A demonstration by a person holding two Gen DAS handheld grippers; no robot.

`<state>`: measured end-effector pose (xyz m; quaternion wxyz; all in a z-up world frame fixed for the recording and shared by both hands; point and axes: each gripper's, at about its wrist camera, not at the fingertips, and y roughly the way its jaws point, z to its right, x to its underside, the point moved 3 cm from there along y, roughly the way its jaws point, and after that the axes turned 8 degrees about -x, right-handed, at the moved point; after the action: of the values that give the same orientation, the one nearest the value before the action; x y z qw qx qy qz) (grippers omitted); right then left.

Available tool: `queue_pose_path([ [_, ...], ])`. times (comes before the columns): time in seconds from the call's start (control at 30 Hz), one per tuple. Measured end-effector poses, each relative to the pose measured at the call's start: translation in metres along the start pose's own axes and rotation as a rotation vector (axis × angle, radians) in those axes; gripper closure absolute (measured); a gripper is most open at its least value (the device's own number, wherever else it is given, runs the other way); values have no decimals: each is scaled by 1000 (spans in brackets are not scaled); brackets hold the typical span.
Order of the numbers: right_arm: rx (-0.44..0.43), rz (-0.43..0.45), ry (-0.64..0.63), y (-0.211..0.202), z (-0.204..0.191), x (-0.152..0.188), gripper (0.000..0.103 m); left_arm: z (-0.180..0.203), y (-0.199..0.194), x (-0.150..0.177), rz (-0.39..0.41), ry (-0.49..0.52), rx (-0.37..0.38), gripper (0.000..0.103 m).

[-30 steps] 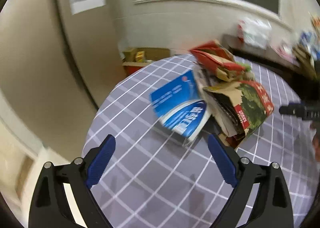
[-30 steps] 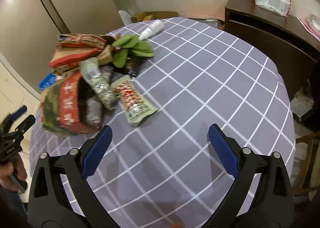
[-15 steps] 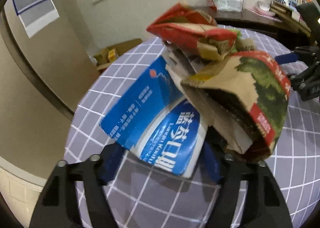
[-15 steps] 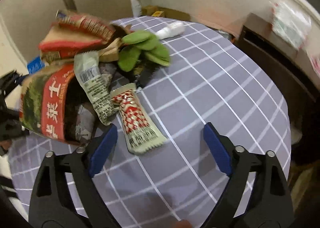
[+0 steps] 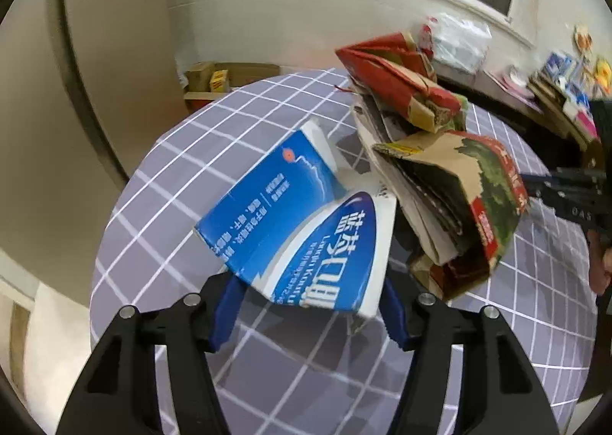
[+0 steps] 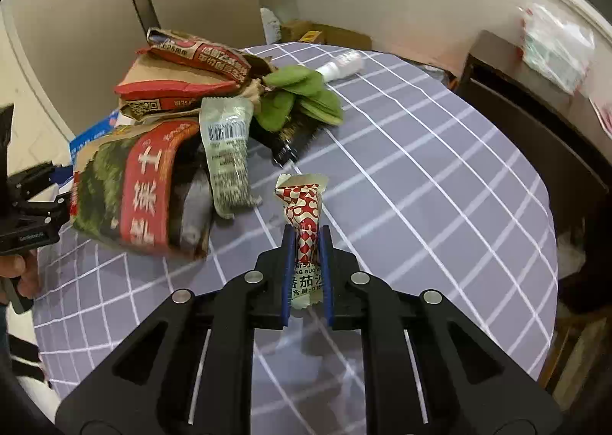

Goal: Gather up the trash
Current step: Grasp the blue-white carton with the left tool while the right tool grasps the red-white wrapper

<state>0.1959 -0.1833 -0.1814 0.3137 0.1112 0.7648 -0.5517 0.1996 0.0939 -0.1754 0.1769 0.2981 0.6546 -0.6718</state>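
A blue and white carton [image 5: 302, 228] sits between the blue pads of my left gripper [image 5: 306, 305], which is shut on its near end. Behind it lie a green and red cardboard box [image 5: 466, 205] and a red torn box [image 5: 397, 87]. My right gripper [image 6: 306, 240] is shut on a red and white checked sauce packet [image 6: 304, 205] on the grey checked tablecloth [image 6: 420, 175]. To its left lie a clear green-grey wrapper [image 6: 227, 152], the green and red box [image 6: 126, 186] and green leaf-shaped pieces [image 6: 302, 98].
A white bottle [image 6: 340, 66] lies at the table's far side. A dark wooden cabinet [image 6: 535, 117] with a plastic bag [image 6: 554, 45] stands right of the table. Cardboard boxes [image 5: 214, 81] sit on the floor by the wall.
My left gripper moved in and closed on the blue carton. My right gripper moved in to the checked packet and closed on it.
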Motion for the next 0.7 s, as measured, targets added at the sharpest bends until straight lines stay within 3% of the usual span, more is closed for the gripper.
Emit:
queue_pose_path([
  [0.13,-7,-1,20,-10,2,14,90,-2,-10,10,4,-31,-3,43],
  [0.23,-12,-14,21,-12,1,23,90,1,-11,12,0,-11,-54,38],
  [0.3,-8,-15,14,-15,-3,26,90,1,-12,15,-11,1,-104,16],
  [0.57,6,-29,-10,-16,-10,27,87,-17,-39,27,59,5,-228,12],
  [0.7,10,-26,-16,-15,-12,28,87,-8,-56,13,139,32,-188,10],
])
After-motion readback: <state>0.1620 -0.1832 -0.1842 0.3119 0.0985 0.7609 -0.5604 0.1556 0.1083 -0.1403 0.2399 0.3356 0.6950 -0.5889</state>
